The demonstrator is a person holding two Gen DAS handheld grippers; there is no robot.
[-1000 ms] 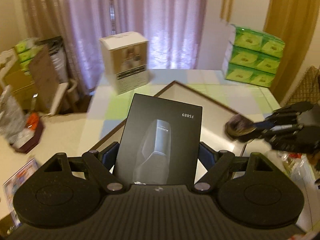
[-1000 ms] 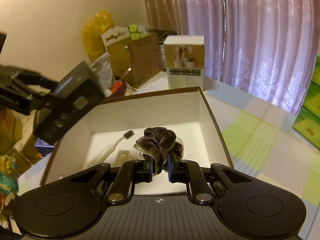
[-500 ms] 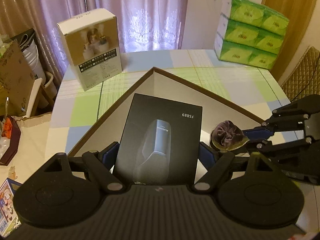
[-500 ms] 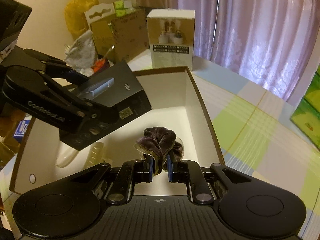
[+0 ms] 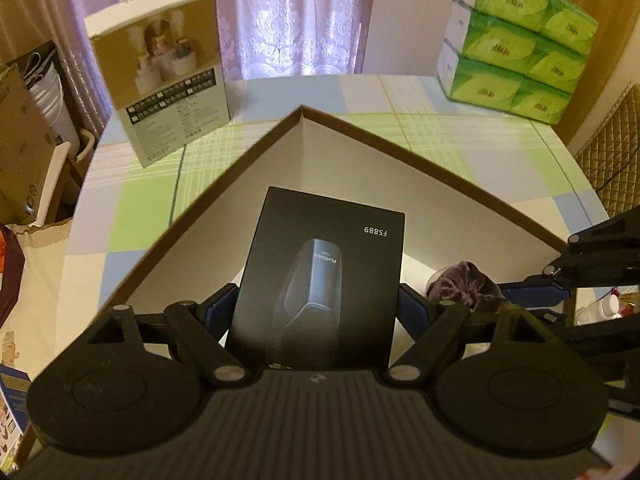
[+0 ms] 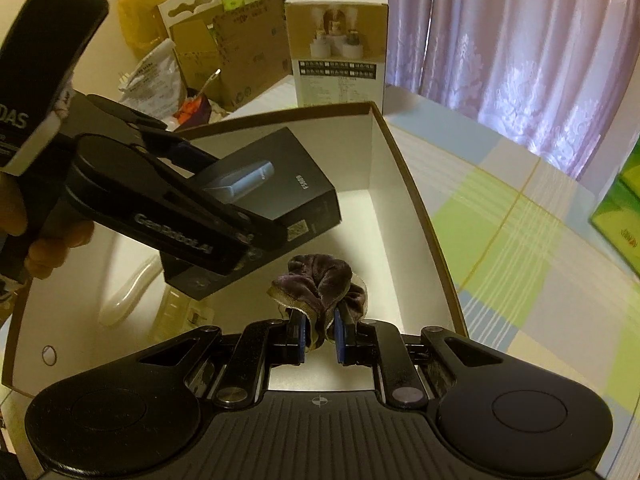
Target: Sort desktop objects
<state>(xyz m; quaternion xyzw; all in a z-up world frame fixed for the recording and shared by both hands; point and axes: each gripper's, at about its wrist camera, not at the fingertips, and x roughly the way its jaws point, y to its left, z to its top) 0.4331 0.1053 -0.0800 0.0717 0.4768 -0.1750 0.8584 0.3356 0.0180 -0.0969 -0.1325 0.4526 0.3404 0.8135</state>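
My left gripper (image 5: 316, 312) is shut on a black shaver box (image 5: 324, 280) marked FS889 and holds it over the brown-rimmed white storage box (image 5: 240, 184). From the right wrist view the same black box (image 6: 280, 192) hangs inside the storage box (image 6: 416, 216), near its left half. My right gripper (image 6: 320, 332) is shut on a dark purple velvet scrunchie (image 6: 320, 284) just above the box floor. That scrunchie (image 5: 466, 286) also shows to the right of the black box. A white toothbrush handle (image 6: 132, 288) lies on the box floor.
A tall white and tan product carton (image 5: 160, 80) stands on the checked tablecloth (image 5: 440, 136) behind the storage box. Green tissue packs (image 5: 516, 36) are stacked at the far right. Cardboard boxes and bags (image 6: 224, 52) crowd the area left of the table. A hand (image 6: 44, 248) grips the left tool.
The left gripper has carried the black box forward and down, from beside the storage box to over its inside. The right gripper with the scrunchie has sunk a little lower into the box.
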